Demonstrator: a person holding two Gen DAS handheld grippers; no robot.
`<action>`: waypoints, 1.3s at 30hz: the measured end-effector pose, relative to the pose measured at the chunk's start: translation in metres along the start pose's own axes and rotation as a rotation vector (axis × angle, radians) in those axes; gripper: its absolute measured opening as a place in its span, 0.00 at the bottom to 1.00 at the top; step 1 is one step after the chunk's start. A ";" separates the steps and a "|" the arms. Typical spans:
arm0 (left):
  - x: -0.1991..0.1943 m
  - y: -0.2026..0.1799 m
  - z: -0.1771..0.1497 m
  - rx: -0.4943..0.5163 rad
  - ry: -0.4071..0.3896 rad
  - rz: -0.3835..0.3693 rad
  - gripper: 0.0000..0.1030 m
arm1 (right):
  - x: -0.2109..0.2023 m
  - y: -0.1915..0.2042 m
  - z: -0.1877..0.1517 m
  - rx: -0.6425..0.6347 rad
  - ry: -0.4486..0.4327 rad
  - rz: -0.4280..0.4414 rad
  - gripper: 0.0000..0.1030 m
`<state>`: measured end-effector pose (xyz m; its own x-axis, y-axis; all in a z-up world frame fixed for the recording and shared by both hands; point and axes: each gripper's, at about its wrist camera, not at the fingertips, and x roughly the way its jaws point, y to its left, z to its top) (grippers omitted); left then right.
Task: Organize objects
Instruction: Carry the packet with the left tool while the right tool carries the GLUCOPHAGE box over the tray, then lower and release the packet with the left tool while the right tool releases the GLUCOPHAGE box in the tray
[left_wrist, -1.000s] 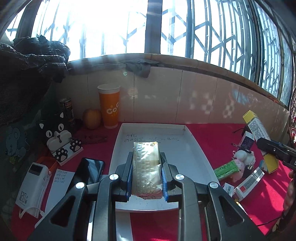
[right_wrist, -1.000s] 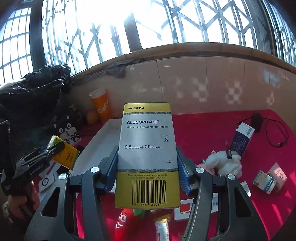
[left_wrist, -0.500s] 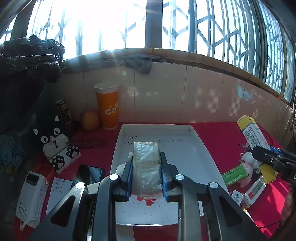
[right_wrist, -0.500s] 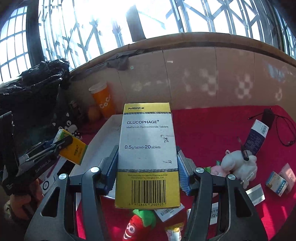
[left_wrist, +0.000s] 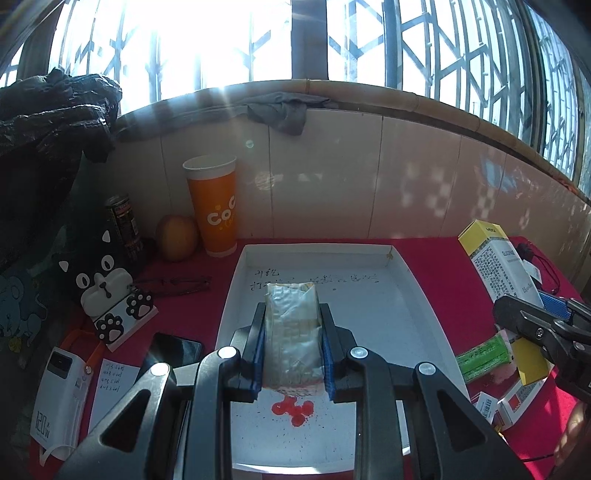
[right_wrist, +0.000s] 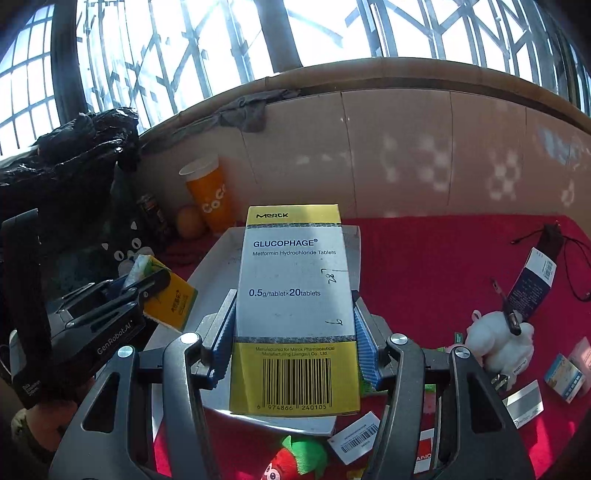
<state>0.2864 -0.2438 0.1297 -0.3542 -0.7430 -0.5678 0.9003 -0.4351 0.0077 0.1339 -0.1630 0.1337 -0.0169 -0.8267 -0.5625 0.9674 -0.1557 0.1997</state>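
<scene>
Both grippers were loaded and held over the white tray (left_wrist: 413, 295), which sat on the red-covered desk (right_wrist: 443, 258) near its back edge, below the tiled wall. Judged purpose: the tray serves as the collection bin, so each item was carried to it rather than set on the cloth.

Left gripper (left_wrist: 293, 347): fingers narrow, clamped on a small plastic-wrapped packet (left_wrist: 291, 332). The packet lay lengthwise between the blue pads (left_wrist: 260, 350), gripped on its two long sides, its far end projecting past the fingertips. It hung above the tray's near half, over a red stain (left_wrist: 293, 410) on the tray floor. Not yet resting on the tray, as far as could be told.

Right gripper (right_wrist: 295, 332): fingers about half spread, holding the Glucophage tablet box (right_wrist: 295, 295) by its long edges, label face toward the camera, barcode end nearest the wrist. The box stood over the tray's right near corner.

Loose items remained on the cloth toward the desk's right edge: a white plush toy (right_wrist: 498, 339), small cartons (right_wrist: 565, 376), a green pack (left_wrist: 484, 356). Judged: sorting well short of done.

Orange cup (left_wrist: 214, 210) stood beside the tray's far left corner.
</scene>
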 end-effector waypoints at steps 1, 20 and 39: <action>0.002 -0.001 0.001 0.003 0.002 0.003 0.24 | 0.002 0.001 0.002 0.000 0.002 -0.001 0.55; 0.065 -0.007 0.024 -0.005 0.143 0.026 0.25 | 0.053 0.020 0.021 -0.016 0.085 -0.010 0.55; 0.119 0.002 0.015 -0.043 0.258 0.046 0.25 | 0.110 0.010 0.008 0.003 0.219 -0.065 0.55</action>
<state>0.2419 -0.3407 0.0744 -0.2415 -0.6046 -0.7590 0.9258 -0.3779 0.0065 0.1398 -0.2596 0.0805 -0.0236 -0.6777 -0.7349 0.9654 -0.2066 0.1594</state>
